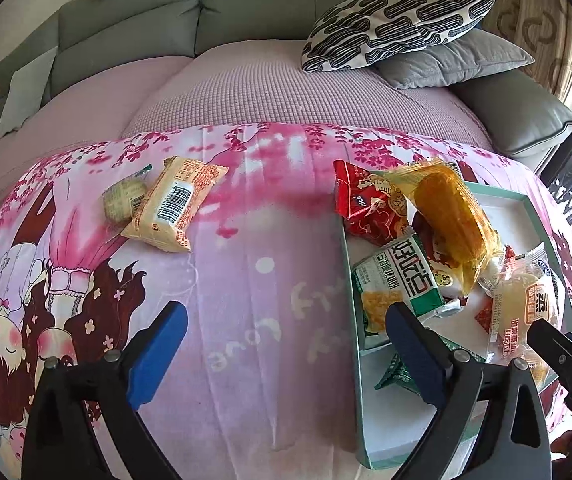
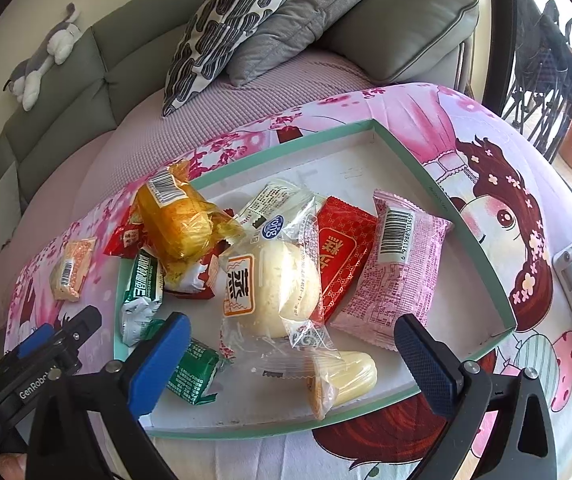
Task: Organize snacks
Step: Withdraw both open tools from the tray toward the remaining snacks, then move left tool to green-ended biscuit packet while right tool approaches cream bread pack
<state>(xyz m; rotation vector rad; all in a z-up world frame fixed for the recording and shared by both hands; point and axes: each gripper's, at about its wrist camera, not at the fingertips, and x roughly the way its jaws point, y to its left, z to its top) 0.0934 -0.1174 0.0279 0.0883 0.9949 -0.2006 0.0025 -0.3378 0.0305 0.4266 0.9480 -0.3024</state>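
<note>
1. Left gripper (image 1: 286,344): fingers spread wide, nothing between them. It hovers over bare pink cloth (image 1: 246,280), just left of the tray (image 1: 359,400), probably lined up toward the snacks not yet collected.
2. Right gripper (image 2: 291,344): fingers likewise spread, holding nothing. It hangs over the near end of the tray, its left finger (image 2: 158,360) close above a green packet (image 2: 194,372).
3. Tray: a shallow, teal-rimmed box lid serving as the collecting container. Inside lie a clear-wrapped white bun (image 2: 282,280), a small yellow cake (image 2: 349,376), a red packet (image 2: 341,252), a pink packet (image 2: 401,264), a green-and-white packet (image 2: 142,292) and an orange-wrapped cake (image 2: 178,220) piled on top.
4. Tray far edge: a red bag (image 1: 369,208) overhangs the rim, so it appears only partly stowed.
5. Farther left, on the cloth, well apart from the tray: a beige packet (image 1: 174,208) touching a small round snack (image 1: 124,200). Judged as the remaining items.
6. Beyond: grey sofa (image 1: 146,20) and a patterned cushion (image 1: 397,24).
</note>
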